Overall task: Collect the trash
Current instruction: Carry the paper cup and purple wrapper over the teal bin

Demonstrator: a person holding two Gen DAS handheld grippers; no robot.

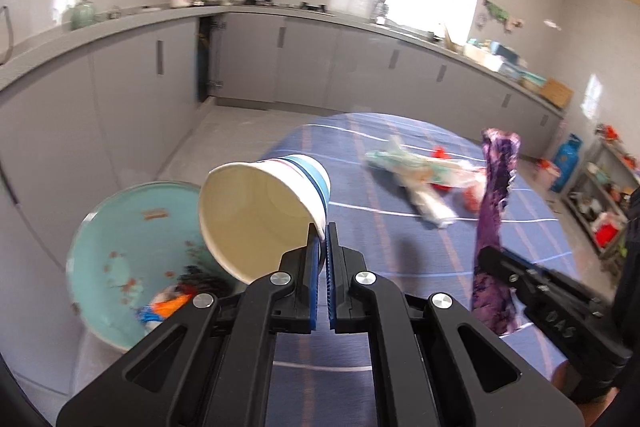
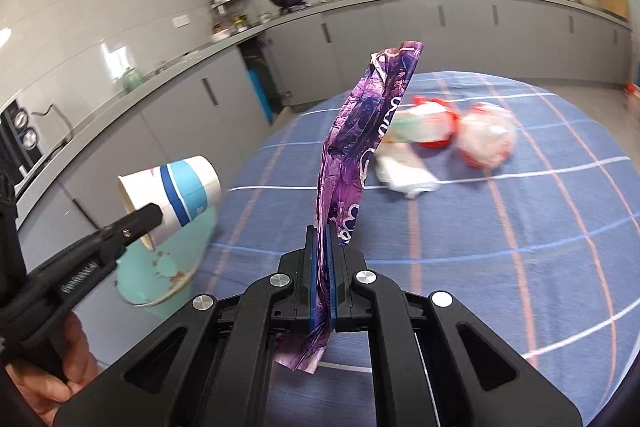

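The left gripper [image 1: 323,231] pinches only the rim of the cup [image 1: 264,215], tilted above the bin [image 1: 120,227], so it may slip past it, while the right gripper [image 2: 323,233] clamps the wrapper [image 2: 360,147] near the bin.

One paper cup [image 1: 276,203], one purple wrapper [image 2: 360,147], one teal bin [image 1: 132,259], two grippers, one table [image 2: 520,247].

Paper cup [image 1: 264,215] is above the bin [image 1: 120,227]. Bin stands at the table's [image 1: 400,307] 9 o'clock edge. Bags [image 2: 486,141] lie on the table at 12 o'clock.
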